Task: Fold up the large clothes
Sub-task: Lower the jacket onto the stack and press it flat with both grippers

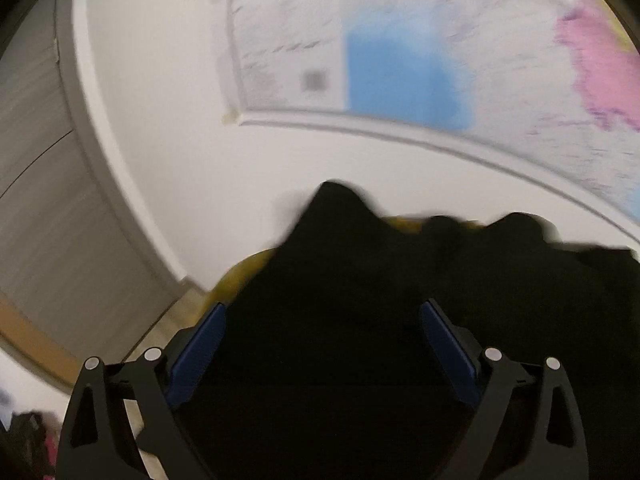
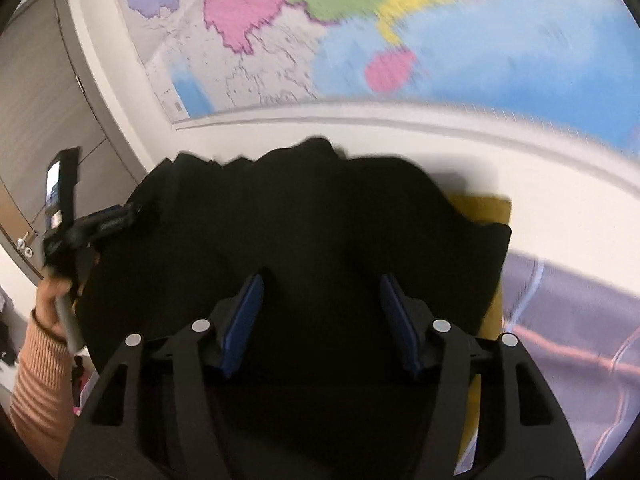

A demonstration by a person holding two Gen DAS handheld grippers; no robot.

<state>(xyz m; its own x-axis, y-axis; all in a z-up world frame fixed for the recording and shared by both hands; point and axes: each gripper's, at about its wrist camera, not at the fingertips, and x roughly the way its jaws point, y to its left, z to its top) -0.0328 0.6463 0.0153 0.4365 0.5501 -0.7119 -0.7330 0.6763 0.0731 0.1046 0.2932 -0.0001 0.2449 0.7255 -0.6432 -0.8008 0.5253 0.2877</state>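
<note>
A large black garment (image 1: 360, 280) lies bunched on a yellow surface (image 1: 236, 276) and fills the lower half of both views. My left gripper (image 1: 322, 312) is open, its blue pads (image 1: 200, 352) spread wide just above the cloth. My right gripper (image 2: 322, 284) is also open over the black garment (image 2: 300, 216), its blue pads (image 2: 242, 320) apart and holding nothing. The left gripper (image 2: 100, 222) shows in the right wrist view at the garment's left edge, held by a hand in a peach sleeve (image 2: 36, 380). Both views are motion-blurred.
A large coloured wall map (image 2: 360, 20) hangs on the white wall behind, also in the left wrist view (image 1: 420, 60). A grey door (image 2: 40, 100) stands at the left. A purple striped cloth (image 2: 568, 320) lies to the right of the yellow surface (image 2: 484, 208).
</note>
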